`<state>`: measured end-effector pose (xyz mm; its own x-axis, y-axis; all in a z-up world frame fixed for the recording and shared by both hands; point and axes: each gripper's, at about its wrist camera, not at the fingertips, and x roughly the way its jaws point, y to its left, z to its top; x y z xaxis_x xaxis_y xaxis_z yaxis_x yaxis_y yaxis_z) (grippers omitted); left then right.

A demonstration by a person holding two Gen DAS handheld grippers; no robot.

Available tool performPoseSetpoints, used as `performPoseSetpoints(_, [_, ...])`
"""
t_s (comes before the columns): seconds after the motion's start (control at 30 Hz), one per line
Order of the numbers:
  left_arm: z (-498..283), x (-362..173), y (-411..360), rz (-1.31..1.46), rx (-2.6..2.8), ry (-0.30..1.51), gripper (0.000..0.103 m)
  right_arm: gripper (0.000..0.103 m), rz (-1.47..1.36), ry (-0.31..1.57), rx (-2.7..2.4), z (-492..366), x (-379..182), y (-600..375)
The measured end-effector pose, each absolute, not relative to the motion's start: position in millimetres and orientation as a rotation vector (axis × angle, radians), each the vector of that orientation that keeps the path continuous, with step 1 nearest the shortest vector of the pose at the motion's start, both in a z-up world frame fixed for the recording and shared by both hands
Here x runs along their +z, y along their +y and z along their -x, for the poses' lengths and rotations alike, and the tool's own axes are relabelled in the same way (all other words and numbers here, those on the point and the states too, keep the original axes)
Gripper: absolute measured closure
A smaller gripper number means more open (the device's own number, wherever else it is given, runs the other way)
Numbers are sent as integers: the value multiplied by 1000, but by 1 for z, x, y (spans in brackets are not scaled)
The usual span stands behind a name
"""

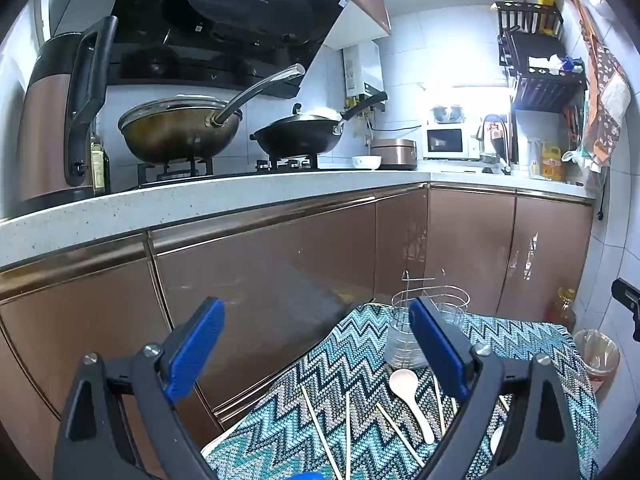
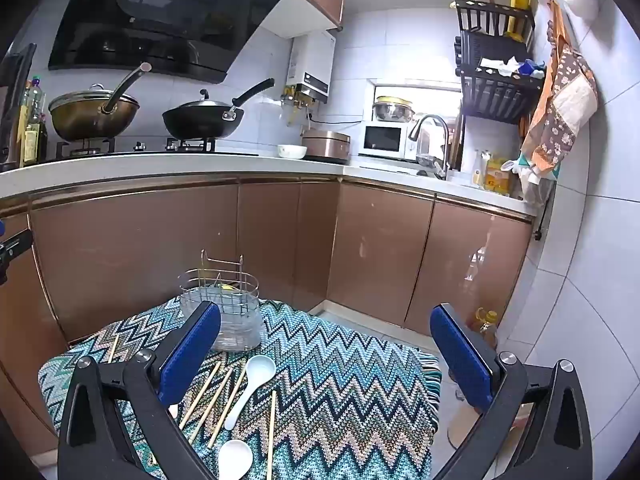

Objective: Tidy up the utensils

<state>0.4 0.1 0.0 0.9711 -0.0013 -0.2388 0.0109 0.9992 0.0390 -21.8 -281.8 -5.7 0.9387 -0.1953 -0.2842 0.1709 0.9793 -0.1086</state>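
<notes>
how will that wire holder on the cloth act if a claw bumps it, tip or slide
The wire holder looks tall and holds no utensils, so it is probably light and may tip if pushed near its rim. Its clear base sits on the woven cloth, which likely resists sliding. The thin wires might flex slightly under a squeeze.

White tiled walls (image 2: pixel 568 240), copper-brown cabinets (image 2: pixel 132 240), pale speckled countertop (image 2: pixel 160 162), black range hood (image 2: pixel 160 12), bright window (image 2: pixel 416 94)
</notes>
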Motion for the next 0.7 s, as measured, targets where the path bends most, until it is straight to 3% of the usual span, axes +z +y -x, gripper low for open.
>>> performPoseSetpoints(0.7, [-4,-8,1,-26,-27,264,9,0,79,288,-195,26,-7,-282])
